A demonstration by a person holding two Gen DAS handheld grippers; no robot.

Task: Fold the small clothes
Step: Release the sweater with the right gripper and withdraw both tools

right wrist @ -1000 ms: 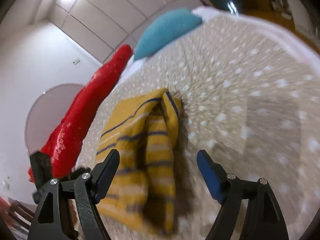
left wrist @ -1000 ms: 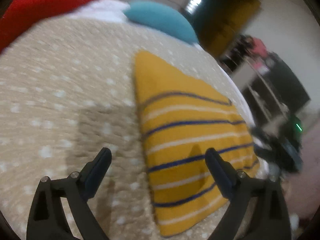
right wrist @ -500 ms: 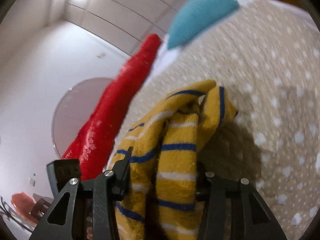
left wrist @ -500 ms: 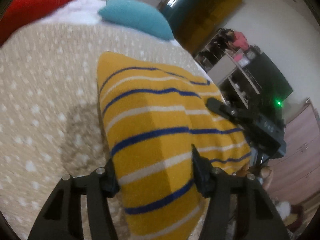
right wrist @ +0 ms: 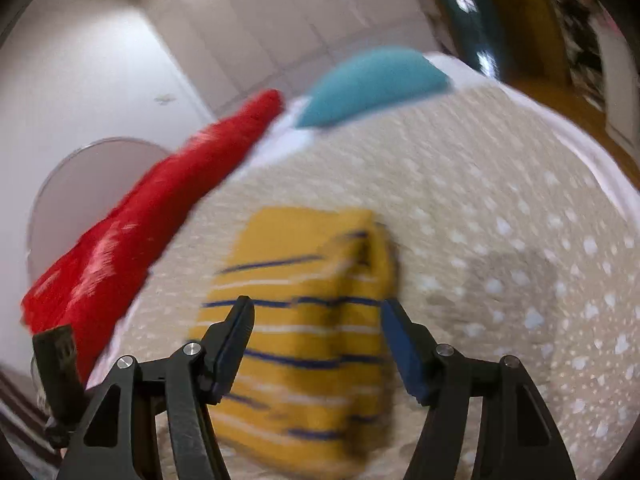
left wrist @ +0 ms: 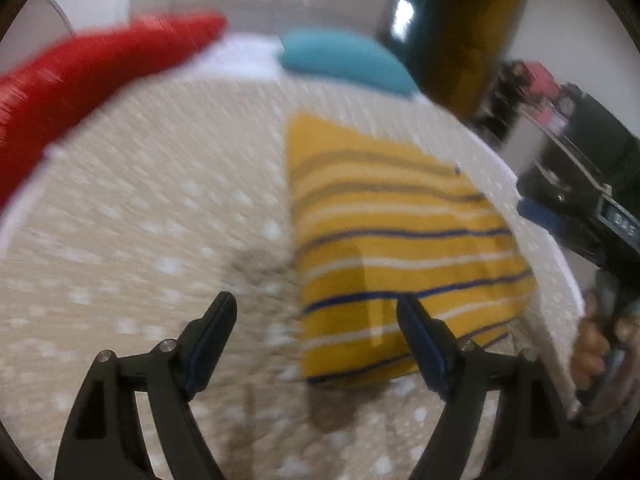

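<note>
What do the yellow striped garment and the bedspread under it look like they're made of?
The yellow striped garment looks like soft, matte knit, probably cotton: it folds thick, with woven-in blue and white stripes. The beige bedspread looks like matte textured fabric with pale spots, possibly quilted or tufted; motion blur hides the weave.

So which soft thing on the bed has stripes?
The yellow cloth, lying folded nearest. The red cushion and the teal pillow behind are plain.
</note>
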